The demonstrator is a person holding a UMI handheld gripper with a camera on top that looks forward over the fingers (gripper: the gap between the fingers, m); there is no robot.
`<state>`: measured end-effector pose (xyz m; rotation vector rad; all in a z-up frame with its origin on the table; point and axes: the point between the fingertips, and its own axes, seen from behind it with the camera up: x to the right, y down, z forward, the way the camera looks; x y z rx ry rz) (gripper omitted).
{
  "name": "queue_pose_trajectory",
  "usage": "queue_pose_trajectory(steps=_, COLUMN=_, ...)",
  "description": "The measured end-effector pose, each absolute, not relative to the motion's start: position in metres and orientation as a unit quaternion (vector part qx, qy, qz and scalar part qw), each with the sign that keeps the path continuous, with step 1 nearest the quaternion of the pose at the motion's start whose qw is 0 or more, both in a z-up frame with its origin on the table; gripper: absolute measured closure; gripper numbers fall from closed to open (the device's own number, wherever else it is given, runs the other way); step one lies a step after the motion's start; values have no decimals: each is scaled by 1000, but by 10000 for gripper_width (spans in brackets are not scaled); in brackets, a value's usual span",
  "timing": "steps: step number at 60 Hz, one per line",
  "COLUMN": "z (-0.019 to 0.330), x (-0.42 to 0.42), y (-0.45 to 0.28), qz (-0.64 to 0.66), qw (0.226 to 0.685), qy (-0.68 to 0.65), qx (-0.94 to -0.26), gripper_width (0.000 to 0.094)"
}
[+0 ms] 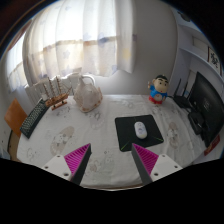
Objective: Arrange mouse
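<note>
A white mouse lies on a black mouse pad on the table with the light patterned cloth. The mouse sits ahead of my right finger and slightly beyond it. My gripper is open and empty above the table's near edge, with its pink pads wide apart. Nothing stands between the fingers.
A black keyboard lies at the left. A pale bag-like object and a small rack stand at the back. A cartoon figurine stands at the back right, and a dark monitor at the right. Curtains hang behind.
</note>
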<state>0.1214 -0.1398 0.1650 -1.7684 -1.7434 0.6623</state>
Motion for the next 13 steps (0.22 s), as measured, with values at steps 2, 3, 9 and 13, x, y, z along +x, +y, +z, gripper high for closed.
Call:
queue_pose_trajectory(steps=2, z=165, x=121, y=-137, qz=243, qw=289, qy=-651, qx=-659, gripper_width=92)
queue_pose_trajectory(steps=3, z=165, x=121, y=-136, qz=241, qw=293, qy=-651, qx=-658, gripper_width=91)
queue_pose_trajectory(steps=9, z=162, x=125, y=-138, qz=232, qw=294, qy=-650, qx=-661, gripper_width=87)
queue_pose_trajectory(steps=13, z=160, x=126, y=-144, qz=236, qw=288, qy=-644, qx=-669, gripper_width=92)
